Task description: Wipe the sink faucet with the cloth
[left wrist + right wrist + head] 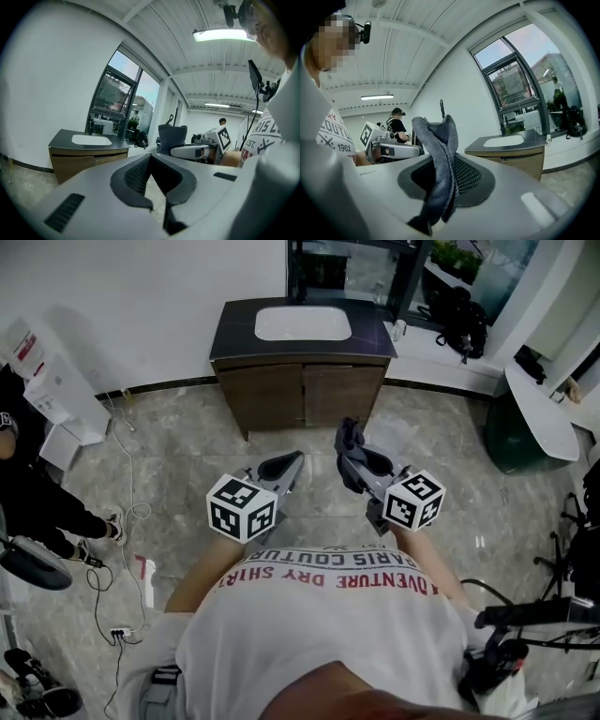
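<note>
The soft, light grey cloth is held pinched in the closed right tool, well apart from the sink in the worktop. The left tool is held closed, empty. Being limp, the cloth is best gripped at a bunched fold.

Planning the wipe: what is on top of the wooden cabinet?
A dark countertop with a white sink basin set into it, and a pale item by its right end. No faucet can be made out; shut doors hide the cabinet's inside.

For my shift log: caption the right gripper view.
Right gripper shut on the grey cloth, sink cabinet standing apart beyond it.
</note>
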### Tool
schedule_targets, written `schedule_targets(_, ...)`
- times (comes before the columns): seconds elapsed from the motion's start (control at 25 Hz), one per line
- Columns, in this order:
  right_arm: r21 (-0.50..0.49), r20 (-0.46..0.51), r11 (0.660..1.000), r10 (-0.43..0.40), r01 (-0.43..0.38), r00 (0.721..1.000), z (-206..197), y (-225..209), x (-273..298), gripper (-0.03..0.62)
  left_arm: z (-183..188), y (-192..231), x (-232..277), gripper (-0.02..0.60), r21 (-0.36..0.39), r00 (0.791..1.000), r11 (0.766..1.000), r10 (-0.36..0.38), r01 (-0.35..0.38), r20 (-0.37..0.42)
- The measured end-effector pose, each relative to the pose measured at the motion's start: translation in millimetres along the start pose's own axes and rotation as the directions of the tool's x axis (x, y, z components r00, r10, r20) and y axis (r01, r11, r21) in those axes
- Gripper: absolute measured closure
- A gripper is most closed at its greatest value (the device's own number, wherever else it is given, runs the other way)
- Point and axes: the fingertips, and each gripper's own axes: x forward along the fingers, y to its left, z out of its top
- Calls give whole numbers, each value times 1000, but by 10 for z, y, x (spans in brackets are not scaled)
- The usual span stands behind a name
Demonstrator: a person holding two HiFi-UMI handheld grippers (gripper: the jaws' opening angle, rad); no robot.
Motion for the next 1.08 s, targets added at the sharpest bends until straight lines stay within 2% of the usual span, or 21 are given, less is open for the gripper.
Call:
schedule_targets(0.2,-47,-9,999,-9,9,1000,-53,101,25,516,-76,13,-77,581,-2,1000,1000,-2,2,-4)
schedule_targets(0.76,-15,-4,1000,0,0,1000,-228,195,-147,516,-180,-163,-147,580,12,1000,1000,-5,5,-6)
schedule_targets(1.08,3,-7,1000,-5,5,1000,-229,179,144,516,-155,117,-163,580,9,1000,1000,-13,13,-14)
